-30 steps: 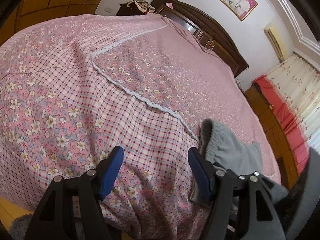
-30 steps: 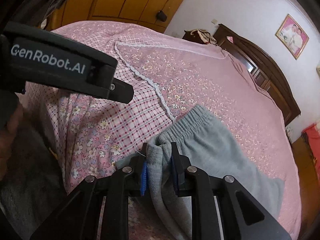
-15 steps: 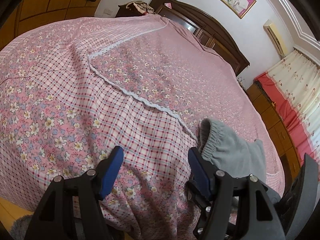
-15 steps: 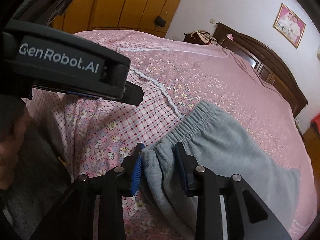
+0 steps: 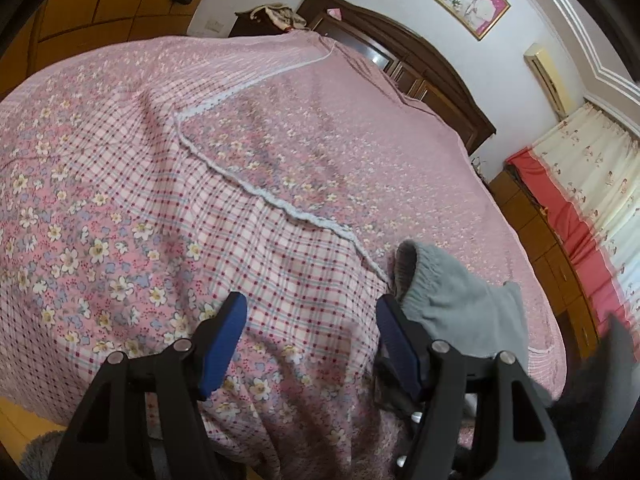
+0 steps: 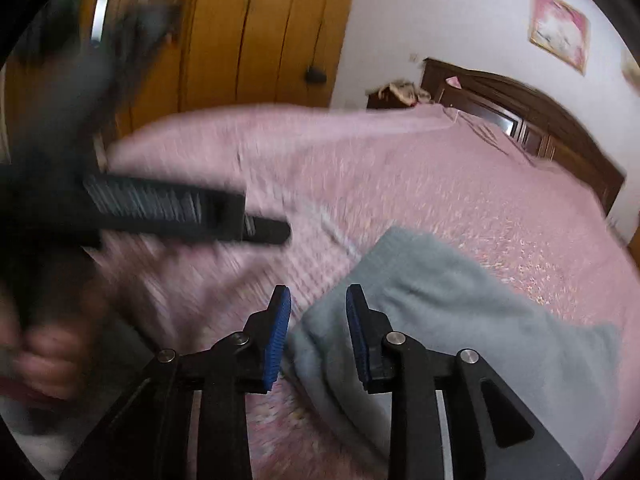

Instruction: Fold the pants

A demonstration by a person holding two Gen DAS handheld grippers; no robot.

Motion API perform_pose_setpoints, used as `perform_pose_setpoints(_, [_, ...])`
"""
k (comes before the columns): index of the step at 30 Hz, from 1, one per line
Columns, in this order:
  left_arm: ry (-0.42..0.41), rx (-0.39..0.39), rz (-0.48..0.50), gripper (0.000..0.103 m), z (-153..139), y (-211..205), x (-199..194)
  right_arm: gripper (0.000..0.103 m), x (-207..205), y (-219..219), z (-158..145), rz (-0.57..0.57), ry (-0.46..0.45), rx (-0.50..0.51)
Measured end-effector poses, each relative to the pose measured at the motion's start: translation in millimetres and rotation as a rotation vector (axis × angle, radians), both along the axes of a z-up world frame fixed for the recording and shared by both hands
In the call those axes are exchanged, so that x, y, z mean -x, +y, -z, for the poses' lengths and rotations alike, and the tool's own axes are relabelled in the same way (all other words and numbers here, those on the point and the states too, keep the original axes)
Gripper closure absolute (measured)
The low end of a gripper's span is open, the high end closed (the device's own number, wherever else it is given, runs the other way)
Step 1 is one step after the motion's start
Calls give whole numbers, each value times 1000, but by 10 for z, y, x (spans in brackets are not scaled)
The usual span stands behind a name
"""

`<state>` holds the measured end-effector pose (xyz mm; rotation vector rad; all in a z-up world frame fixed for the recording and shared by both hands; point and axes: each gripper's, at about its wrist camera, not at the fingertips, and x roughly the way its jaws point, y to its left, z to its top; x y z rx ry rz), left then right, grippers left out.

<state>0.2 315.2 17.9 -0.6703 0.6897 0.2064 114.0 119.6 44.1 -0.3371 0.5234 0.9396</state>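
The grey pants [image 6: 460, 320] lie on the pink bed [image 5: 280, 160]. Above their near edge the right tool [image 6: 318, 300] has just been opening (gripping nothing). Left of the pants, the left tool [image 5: 310, 312] stands wide apart

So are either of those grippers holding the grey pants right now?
No. The right gripper has just opened off the grey pants; the left gripper stands open over the bedspread.

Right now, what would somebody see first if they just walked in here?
The big pink flowered bedspread fills nearly everything. Grey pants lie near its front edge, in front of the open right gripper, whose jaws have just been opening with nothing between them. A framed photo hangs above the dark headboard.
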Motion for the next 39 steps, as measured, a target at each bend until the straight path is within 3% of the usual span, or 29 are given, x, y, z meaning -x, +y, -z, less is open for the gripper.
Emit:
perform_pose_setpoints(4, [-98,2,91,33,-219,-224,6,73,-200,-742,-284,52,109,-82])
perform_pose_setpoints(8, [-171,-132,184,32,-619,-735,-66,73,-532,-1621,-311,133,253,-216])
perform_pose_setpoints(9, [-194,-153,209,32,-696,-878,-117,75,-642,-1814,-250,165,307,-249])
perform_pose_setpoints(10, [-206,-168,242,32,-734,-1006,-183,90,-734,-1938,-186,205,348,-263])
perform_pose_setpoints(11, [-202,-182,286,32,-747,-1145,-284,98,-826,-2041,-82,244,412,-268])
perform_pose_setpoints(13, [-124,-210,350,35,-584,-1351,-489,101,-943,-2180,147,294,516,-270])
perform_pose_setpoints(15, [-2,-249,351,59,-336,-1424,-601,101,-977,-2275,359,340,564,-246])
perform_pose_setpoints(17, [112,-280,319,66,-97,-1407,-613,101,-993,-2340,533,412,577,-173])
perform_pose_setpoints(18, [134,-283,301,77,-16,-1375,-571,102,-988,-2394,605,426,589,-174])
perform_pose_setpoints(21, [129,-237,279,78,8,-1311,-445,102,-1010,-2488,553,436,654,-234])
perform_pose_setpoints(24, [160,-274,272,77,-83,-1380,-425,101,-1209,-2487,150,347,630,-330])
perform_pose_setpoints(27, [92,-325,322,66,-397,-1518,-530,101,-1622,-2228,-166,239,554,-337])
perform_pose_setpoints(30, [14,-360,377,60,-615,-1686,-915,101,-2085,-1904,-20,179,626,-319])
perform_pose_setpoints(33, [43,-305,468,62,-436,-1767,-1423,101,-2434,-1866,336,343,610,-150])
perform_pose_setpoints(34, [93,-318,479,67,-301,-1770,-1535,102,-2516,-1943,439,363,624,-155])
perform_pose_setpoints(35, [160,-372,468,85,-148,-1748,-1655,103,-2580,-2100,522,377,648,-206])
perform_pose_setpoints(36, [179,-393,456,89,-24,-1692,-1691,103,-2652,-2294,574,405,675,-271])
perform_pose_setpoints(39, [127,-283,418,98,32,-1442,-1633,103,-2683,-2784,565,534,713,-397])
